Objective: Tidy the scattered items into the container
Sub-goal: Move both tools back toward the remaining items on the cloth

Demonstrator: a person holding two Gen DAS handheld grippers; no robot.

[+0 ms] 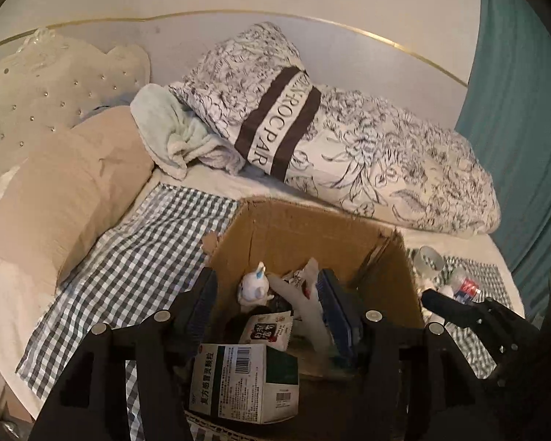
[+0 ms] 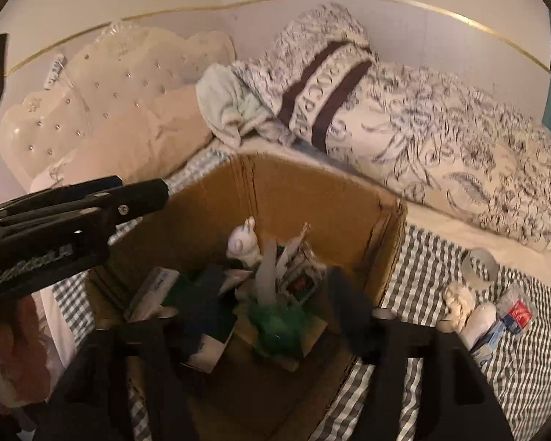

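Note:
An open cardboard box [image 1: 312,235] stands on the checked cloth [image 1: 136,264] on the bed. It also shows in the right wrist view [image 2: 312,198]. Inside lie a white unicorn toy [image 1: 253,286], a green-and-white medicine box [image 1: 244,382], a small packet [image 1: 266,330] and white papers. My left gripper [image 1: 270,301] is open and empty above the box. My right gripper [image 2: 275,301] is open and empty over the box, with a green fluffy item [image 2: 275,327] lying in the box below it. A glass jar [image 2: 479,262], a white figurine [image 2: 459,301] and a clear packet with red print [image 2: 516,310] lie on the cloth to the right.
A patterned duvet [image 1: 367,154] lies behind the box. A beige pillow [image 1: 73,191] and a mint towel [image 1: 169,128] are at the left. A teal curtain [image 1: 525,110] hangs at the right. The left gripper's body [image 2: 55,228] crosses the right wrist view.

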